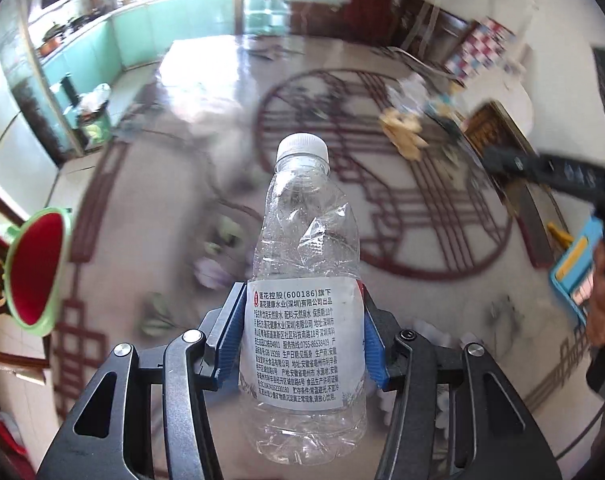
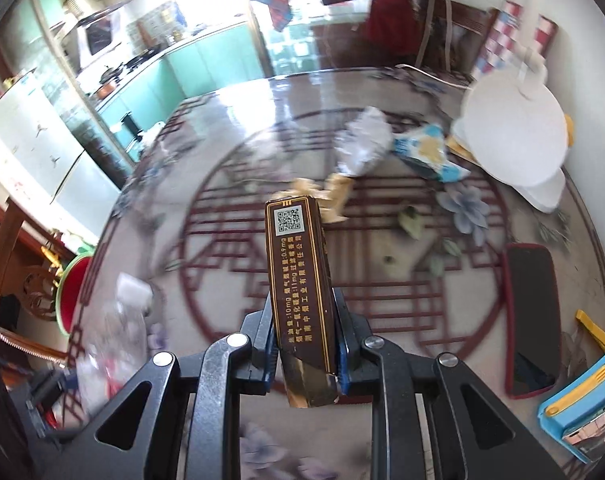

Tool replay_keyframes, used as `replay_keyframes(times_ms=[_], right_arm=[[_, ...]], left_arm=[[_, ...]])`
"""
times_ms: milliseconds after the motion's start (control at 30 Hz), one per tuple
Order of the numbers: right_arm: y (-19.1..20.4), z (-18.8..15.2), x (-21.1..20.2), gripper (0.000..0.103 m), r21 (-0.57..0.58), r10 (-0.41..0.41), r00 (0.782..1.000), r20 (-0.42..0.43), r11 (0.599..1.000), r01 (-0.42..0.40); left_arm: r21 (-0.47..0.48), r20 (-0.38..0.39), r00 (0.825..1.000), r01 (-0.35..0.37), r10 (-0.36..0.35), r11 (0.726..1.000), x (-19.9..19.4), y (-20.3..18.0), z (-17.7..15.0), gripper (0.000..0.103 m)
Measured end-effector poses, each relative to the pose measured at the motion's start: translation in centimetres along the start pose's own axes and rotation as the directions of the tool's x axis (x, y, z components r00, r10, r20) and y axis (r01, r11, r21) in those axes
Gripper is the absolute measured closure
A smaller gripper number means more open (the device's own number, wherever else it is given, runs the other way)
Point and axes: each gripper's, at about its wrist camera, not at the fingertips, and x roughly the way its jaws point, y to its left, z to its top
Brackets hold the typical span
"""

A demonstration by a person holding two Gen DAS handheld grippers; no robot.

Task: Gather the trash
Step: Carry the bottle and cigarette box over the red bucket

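A clear, crumpled plastic bottle (image 1: 302, 220) with a white cap and a white printed label stands upright between the blue pads of my left gripper (image 1: 302, 320), which is shut on its labelled middle above the table. My right gripper (image 2: 304, 320) is shut on a dark brown cigarette pack (image 2: 298, 264) with gold print and a QR code, also held upright. In the right wrist view the bottle (image 2: 114, 320) shows as a blur at lower left. More trash lies on the table: a crumpled white wrapper (image 2: 362, 144), a blue and yellow snack bag (image 2: 426, 152) and tan scraps (image 2: 334, 196).
The round table (image 2: 222, 240) has a glossy top with a dark red lattice pattern. A phone in a red case (image 2: 532, 320) lies at the right, with white round fans (image 2: 510, 132) behind it and a blue holder (image 2: 582, 420) at the lower right. A red and green dish (image 2: 72, 292) sits at the left edge.
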Motion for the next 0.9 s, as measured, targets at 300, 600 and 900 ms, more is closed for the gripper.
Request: replay_keyframes(times_ms=[300, 600, 900], right_arm=[[9.7, 0.1, -0.4, 0.083, -0.098, 0.024, 1.0, -0.009, 0.995, -0.025], [20.7, 1.0, -0.2, 0.083, -0.232, 0.028, 0.999, 0.033, 0.972, -0.02], [29.1, 1.9, 1.3, 0.083, -0.324, 0.048, 0.998, 0.042, 0.946, -0.032]], left_arm=[[-0.167, 0.071, 0.992, -0.094, 0.107, 0.981, -2.4, 10.2, 2.1, 0.053], [-0.26, 0.087, 0.981, -0.148, 0.176, 0.954, -3.3, 18.5, 1.9, 0.053], [-0.328, 0.081, 0.971, -0.189, 0.227, 0.926, -3.6, 25.0, 1.2, 0.053]])
